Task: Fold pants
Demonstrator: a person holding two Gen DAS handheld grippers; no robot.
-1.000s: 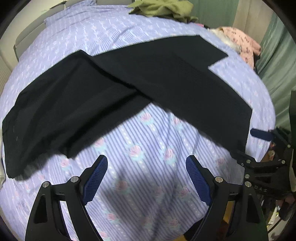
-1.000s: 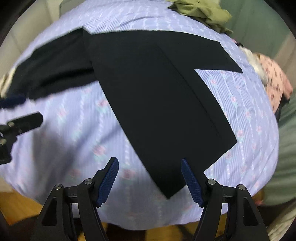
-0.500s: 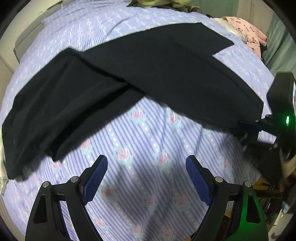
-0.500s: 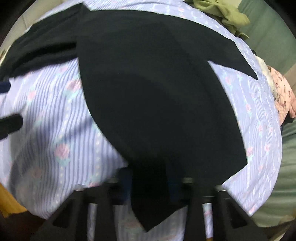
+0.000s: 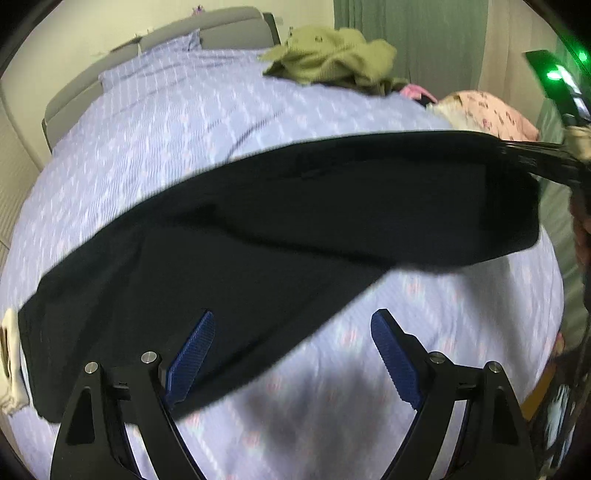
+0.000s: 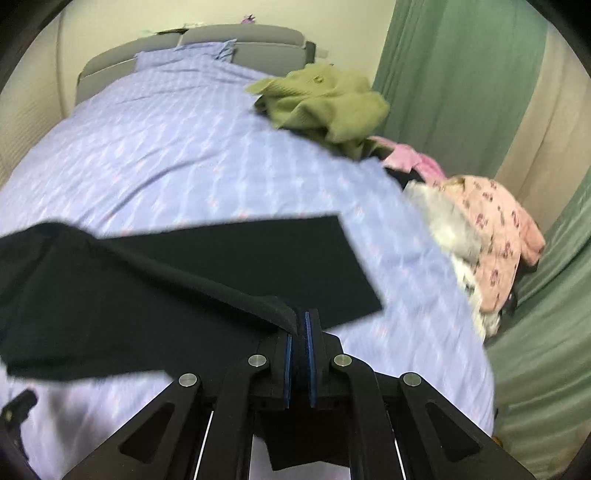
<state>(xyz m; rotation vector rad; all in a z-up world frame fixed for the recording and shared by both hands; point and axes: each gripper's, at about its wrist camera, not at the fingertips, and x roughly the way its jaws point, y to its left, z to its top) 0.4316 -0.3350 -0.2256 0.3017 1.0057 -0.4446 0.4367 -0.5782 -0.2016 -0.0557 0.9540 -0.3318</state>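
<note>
Both fisheye views look forward and down along their own gripper fingers, from the near end of a bed in a lilac striped floral sheet [image 5: 177, 122] toward its far grey headboard [image 6: 258, 35]. The left wrist view sits low and close over the black pants [image 5: 258, 236]. The right wrist view faces further right, taking in the green curtain [image 6: 461, 92]; both share the sheet, pants and crumpled olive-green garment [image 5: 332, 55].

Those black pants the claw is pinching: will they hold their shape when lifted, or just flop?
Probably flop: the black fabric pants sag and crease away from the shut right claw. They look light, since one pinched hem lifts a whole leg. Likely not slippery; the rest clings to the lilac striped bedsheet.
</note>
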